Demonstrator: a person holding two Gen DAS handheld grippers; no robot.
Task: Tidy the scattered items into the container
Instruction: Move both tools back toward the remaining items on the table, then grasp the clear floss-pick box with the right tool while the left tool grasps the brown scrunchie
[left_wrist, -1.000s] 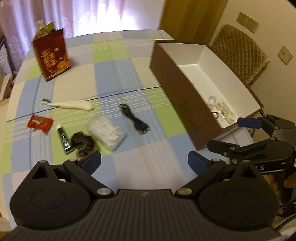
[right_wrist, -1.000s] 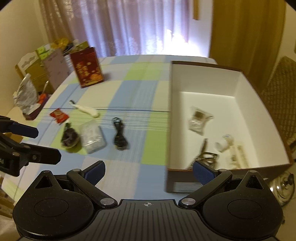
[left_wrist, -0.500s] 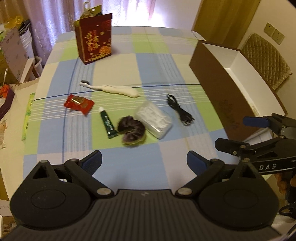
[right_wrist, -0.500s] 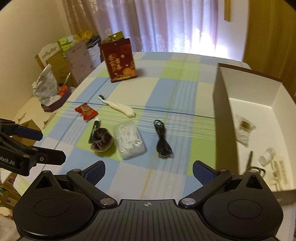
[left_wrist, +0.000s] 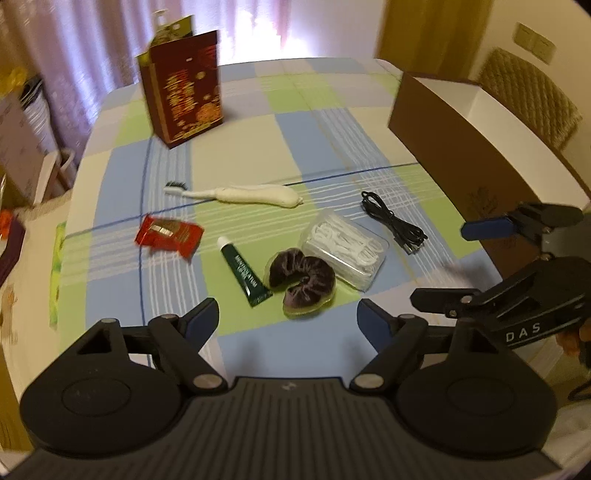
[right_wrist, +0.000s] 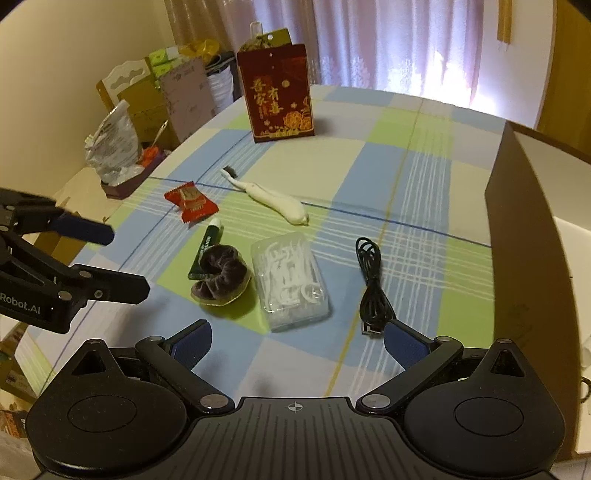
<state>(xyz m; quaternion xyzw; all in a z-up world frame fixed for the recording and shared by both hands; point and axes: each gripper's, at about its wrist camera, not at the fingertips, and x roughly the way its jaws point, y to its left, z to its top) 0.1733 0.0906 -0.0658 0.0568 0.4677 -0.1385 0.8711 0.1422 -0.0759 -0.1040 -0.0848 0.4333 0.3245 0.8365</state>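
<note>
Both grippers have swung away from the brown box (left_wrist: 458, 140) toward the scattered items on the checked tablecloth (left_wrist: 332, 147), which now fill the middle of each view. Jaws on the left gripper (left_wrist: 286, 319) stand wide apart and hold nothing; ahead of them, between the two blue pads, lie a purple scrunchie (left_wrist: 301, 278) and a green tube (left_wrist: 245, 277) just beside it. Touching the scrunchie's far side is a clear case of floss picks (left_wrist: 345, 251), with a coiled black cable (left_wrist: 393, 225) near it on the box side. Farther off lie a red snack packet (left_wrist: 168, 236) and a white toothbrush (left_wrist: 243, 194), while a red gift bag (left_wrist: 183, 88) stands upright at the table's far end. Jaws on the right gripper (right_wrist: 297, 341) are likewise spread and empty, hovering above the near edge of the cloth; the floss case (right_wrist: 290, 282) sits just ahead between its pads, the cable's plug end (right_wrist: 371, 328) close to the right pad. The box stands at the table's right edge, its tall side wall toward the items.
</note>
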